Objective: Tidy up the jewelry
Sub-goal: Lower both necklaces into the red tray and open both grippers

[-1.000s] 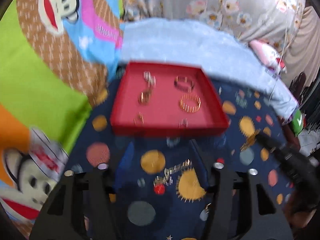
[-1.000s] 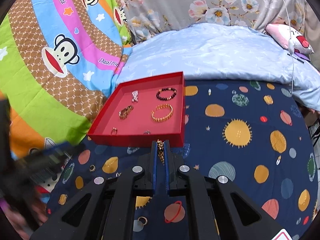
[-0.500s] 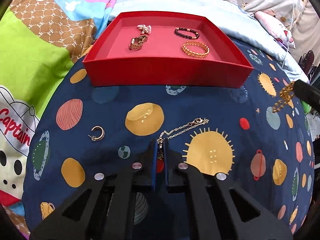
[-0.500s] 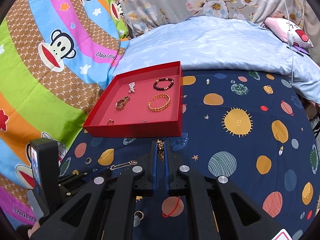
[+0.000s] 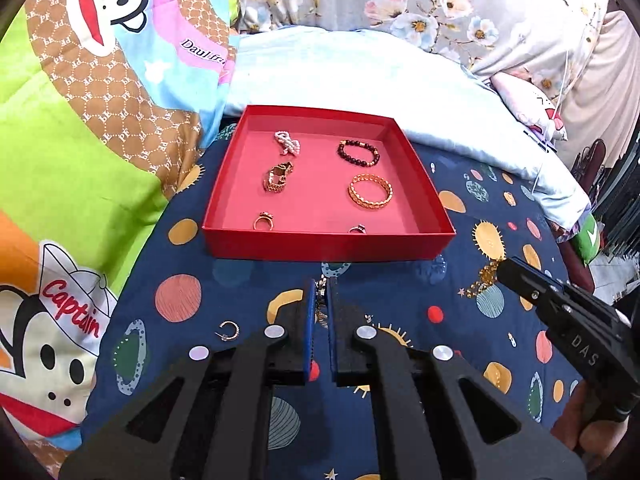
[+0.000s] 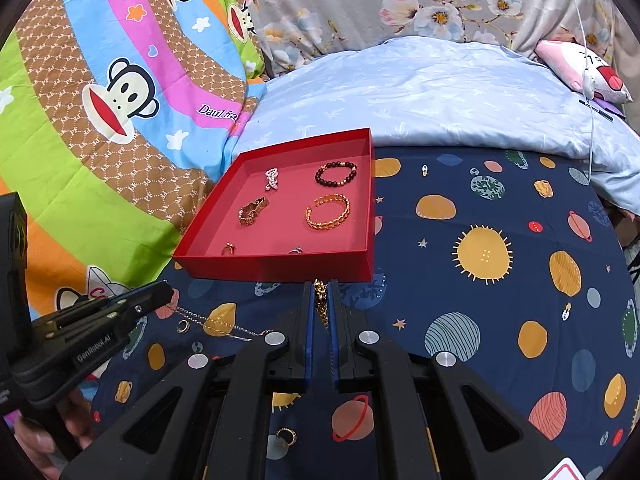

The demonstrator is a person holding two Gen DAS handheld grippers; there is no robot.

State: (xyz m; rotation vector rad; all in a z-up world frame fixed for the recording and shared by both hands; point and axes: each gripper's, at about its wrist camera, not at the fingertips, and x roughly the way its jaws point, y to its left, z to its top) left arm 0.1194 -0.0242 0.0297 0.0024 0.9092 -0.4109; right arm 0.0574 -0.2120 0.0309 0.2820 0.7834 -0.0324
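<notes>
A red tray (image 5: pixel 320 246) sits on the planet-print cloth and holds a pearl piece, a dark bead bracelet (image 5: pixel 358 153), a gold bangle (image 5: pixel 370 191), a gold link bracelet and two rings. My left gripper (image 5: pixel 320 282) is shut on a thin chain (image 5: pixel 320 302) just in front of the tray. From the right wrist view, that chain (image 6: pixel 224 325) trails from the left gripper (image 6: pixel 168 290) down to the cloth. My right gripper (image 6: pixel 320 282) is shut on a chunky gold chain (image 6: pixel 321 300), which hangs from its tip (image 5: pixel 486 278) at the tray's near right.
A small hoop earring (image 5: pixel 228 330) lies on the cloth left of my left gripper. Another ring (image 6: pixel 286 436) lies near the right gripper's body. A monkey-print quilt (image 5: pixel 80 140) rises on the left, and a pale blue duvet (image 5: pixel 360 72) lies behind the tray.
The left gripper went from open to shut on the thin chain at cloth level, then rose and drew back with it. The right gripper held still with its gold chain.
</notes>
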